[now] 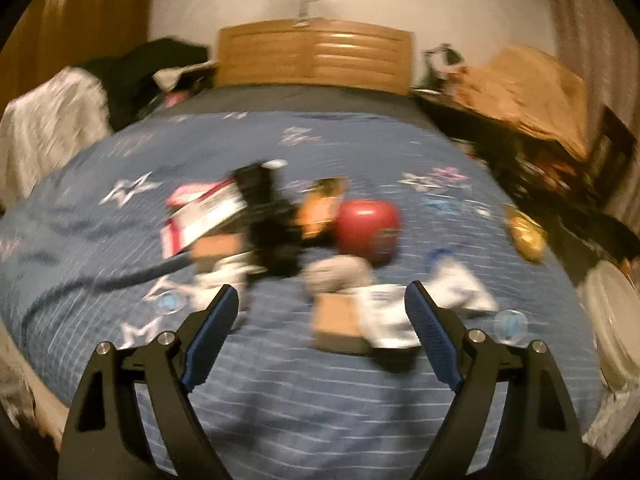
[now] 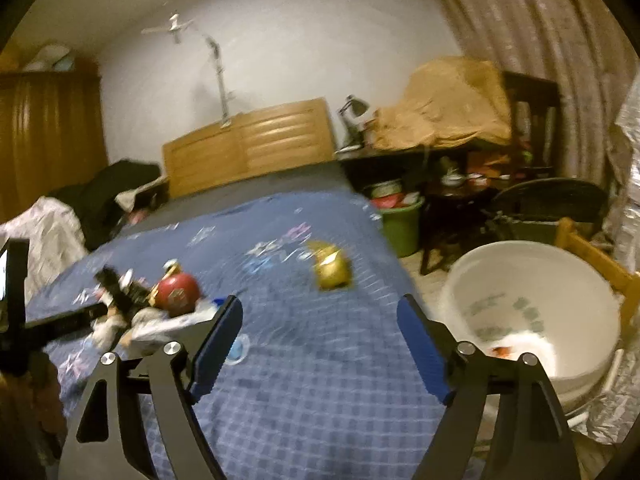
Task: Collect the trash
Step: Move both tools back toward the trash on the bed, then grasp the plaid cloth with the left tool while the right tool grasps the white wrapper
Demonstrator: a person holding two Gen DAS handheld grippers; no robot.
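Quilted blue bedspread (image 1: 320,400) carries a round red tin (image 1: 368,228) and crumpled wrappers (image 1: 460,288).

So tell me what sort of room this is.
Most likely a lived-in bedroom: a bed with a blue star-patterned quilt, a slatted wooden headboard against the wall, and a black desk lamp beside it.
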